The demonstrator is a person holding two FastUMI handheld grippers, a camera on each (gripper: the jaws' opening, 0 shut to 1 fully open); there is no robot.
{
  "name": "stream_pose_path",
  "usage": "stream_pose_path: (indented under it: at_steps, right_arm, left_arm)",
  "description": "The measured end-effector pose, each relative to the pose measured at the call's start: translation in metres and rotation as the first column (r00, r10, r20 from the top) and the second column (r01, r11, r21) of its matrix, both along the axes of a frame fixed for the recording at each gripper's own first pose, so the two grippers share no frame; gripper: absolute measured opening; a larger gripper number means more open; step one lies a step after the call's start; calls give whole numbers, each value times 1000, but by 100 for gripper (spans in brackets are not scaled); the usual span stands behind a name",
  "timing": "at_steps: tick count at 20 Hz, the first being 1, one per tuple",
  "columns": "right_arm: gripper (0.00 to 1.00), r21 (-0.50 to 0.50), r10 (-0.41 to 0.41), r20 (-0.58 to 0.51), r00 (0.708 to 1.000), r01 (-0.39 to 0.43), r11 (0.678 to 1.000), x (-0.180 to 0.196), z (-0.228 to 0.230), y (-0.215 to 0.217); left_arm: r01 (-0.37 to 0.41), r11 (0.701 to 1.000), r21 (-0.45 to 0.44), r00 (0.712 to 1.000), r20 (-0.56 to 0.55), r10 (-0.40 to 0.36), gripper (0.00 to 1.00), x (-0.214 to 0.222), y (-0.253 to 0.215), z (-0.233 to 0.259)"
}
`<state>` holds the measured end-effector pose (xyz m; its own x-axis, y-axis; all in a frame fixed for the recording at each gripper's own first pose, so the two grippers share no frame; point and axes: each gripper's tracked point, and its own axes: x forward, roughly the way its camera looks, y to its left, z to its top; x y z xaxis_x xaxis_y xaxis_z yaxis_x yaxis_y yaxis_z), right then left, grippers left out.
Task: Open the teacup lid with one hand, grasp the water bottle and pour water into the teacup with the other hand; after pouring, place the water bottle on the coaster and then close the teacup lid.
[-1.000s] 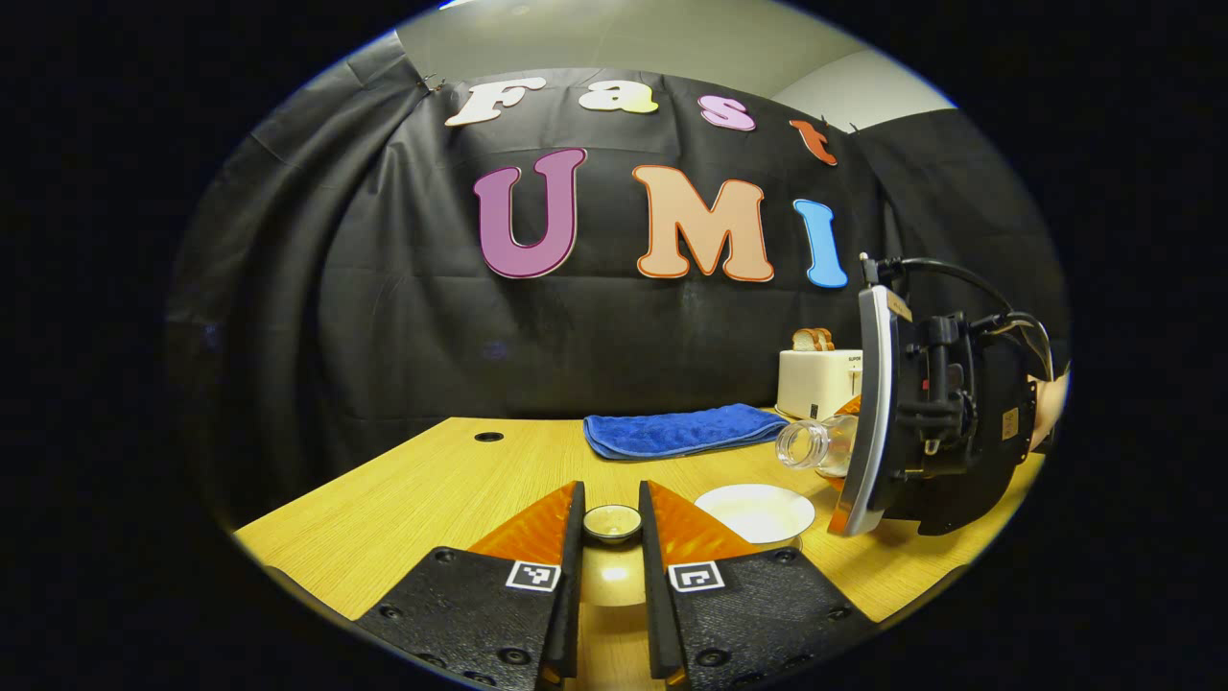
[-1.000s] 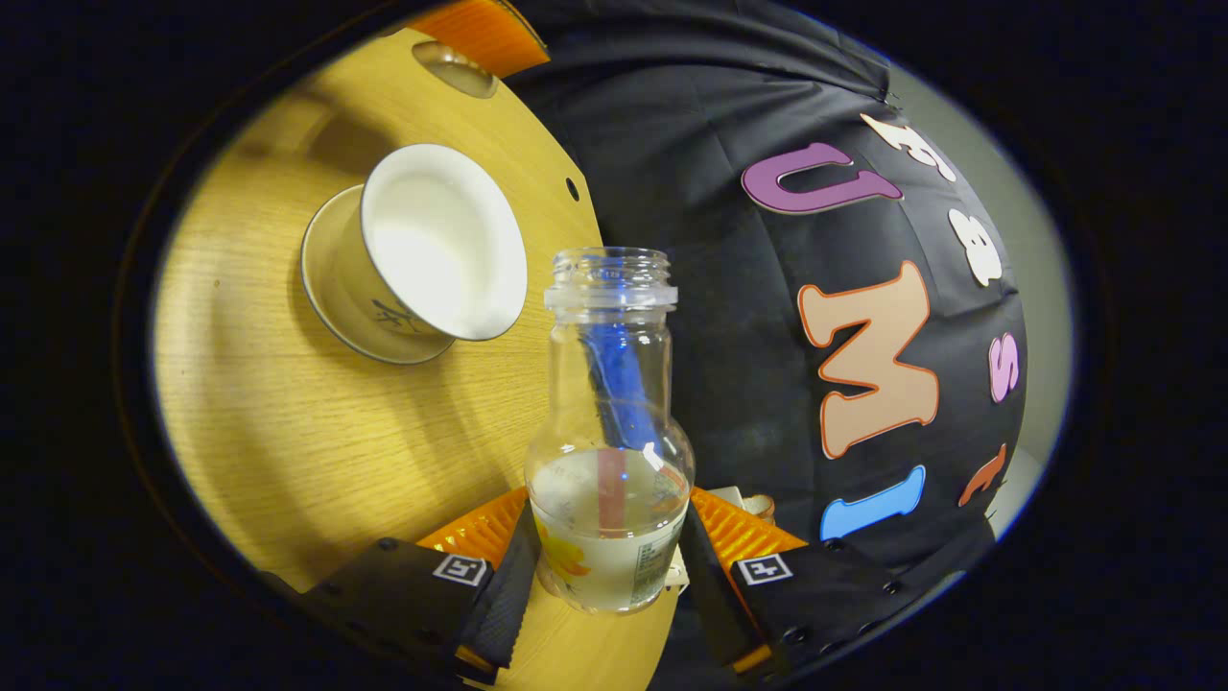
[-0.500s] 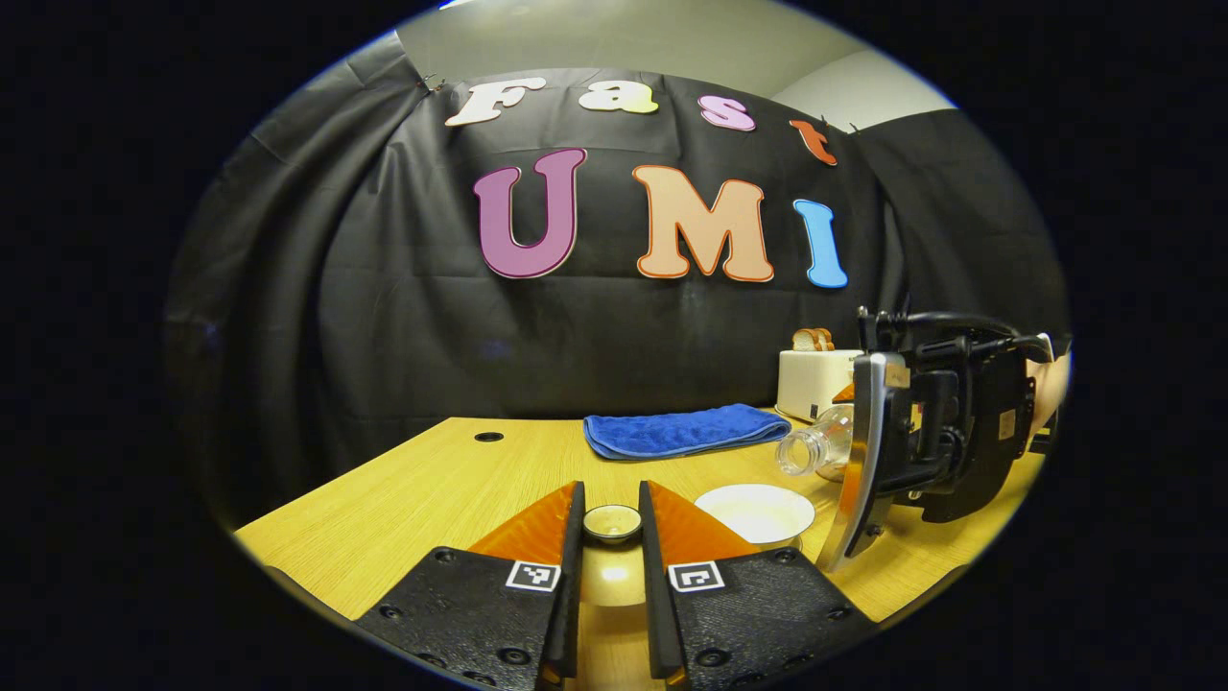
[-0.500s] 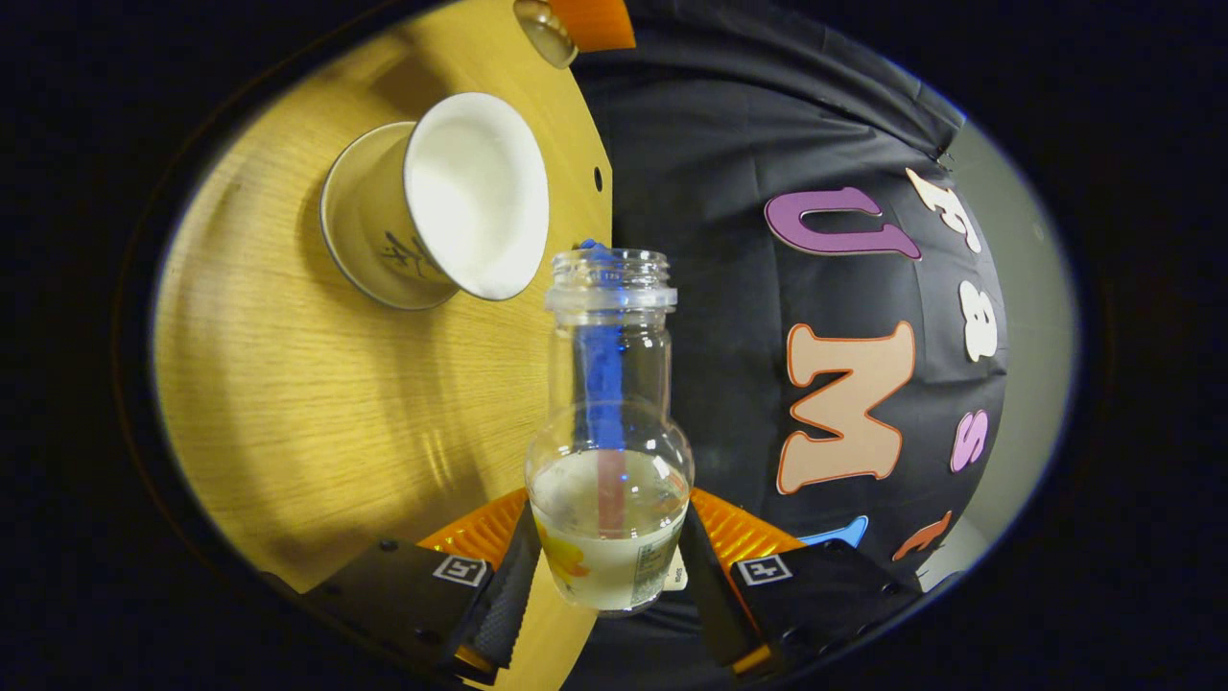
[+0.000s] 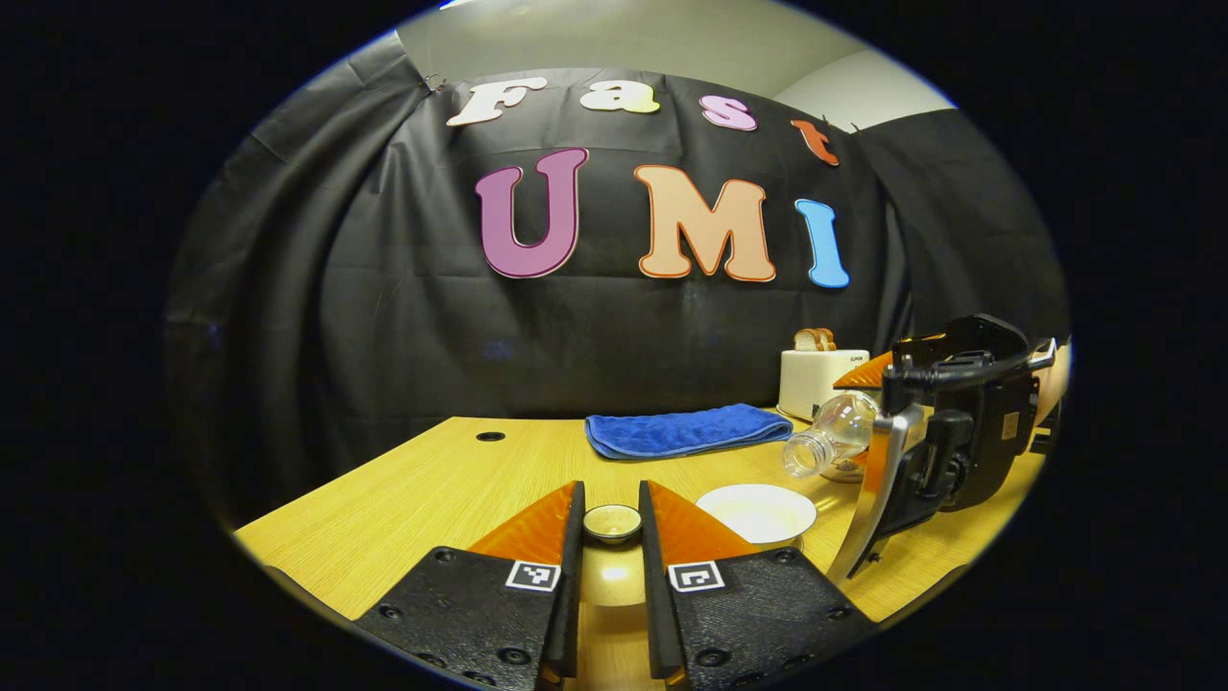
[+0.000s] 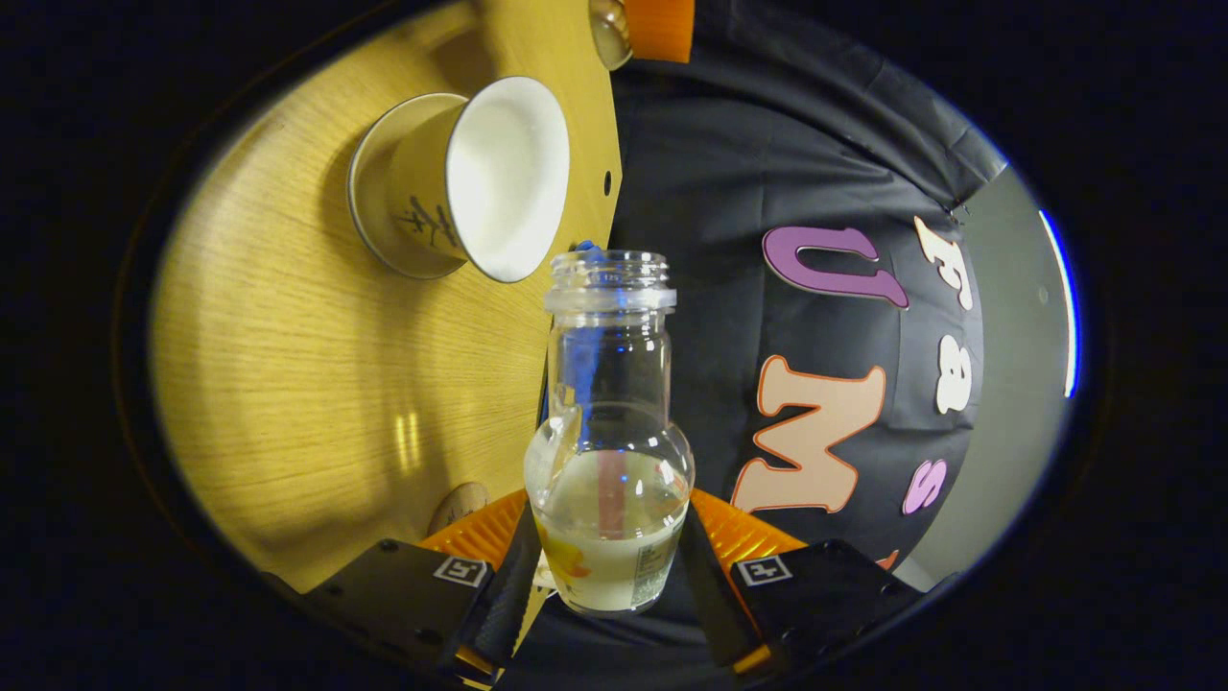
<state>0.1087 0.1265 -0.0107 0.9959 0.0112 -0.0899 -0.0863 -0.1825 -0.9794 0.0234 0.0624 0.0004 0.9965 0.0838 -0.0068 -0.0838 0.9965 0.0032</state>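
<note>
Right tool [image 6: 606,561] pinching water bottle [image 6: 608,451] (tilted, mouth toward teacup [image 6: 465,180]) | left tool [image 5: 610,523] pinching teacup lid [image 5: 612,523] | desk [image 5: 432,489]

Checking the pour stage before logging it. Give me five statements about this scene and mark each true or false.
1. The right gripper is shut on the water bottle. True.
2. The bottle wears a cap. False: its mouth is open.
3. The teacup stands uncovered. True.
4. The left gripper is empty. False: it holds the lid by its knob.
5. A blue towel lies on the table. True.
</note>
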Motion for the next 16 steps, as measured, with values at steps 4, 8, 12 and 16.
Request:
stream_pose_path:
  at_steps: [4,8,12,16]
  right_arm:
    - [78,-32,11,9,1000,-10,999,3,4,1]
    - [78,-48,23,27,999,-22,999,3,8,3]
    - [77,-69,44,64,997,-39,997,6,26,8]
    - [77,-115,82,115,990,-69,991,7,37,18]
  left_arm:
    - [0,1000,0,1000,0,0,27,0,1,-1]
    - [-1,1000,0,1000,0,1,26,0,0,-1]
    - [-1,1000,0,1000,0,1,26,0,0,-2]
    - [-2,1000,-1,1000,0,2,27,0,0,-1]
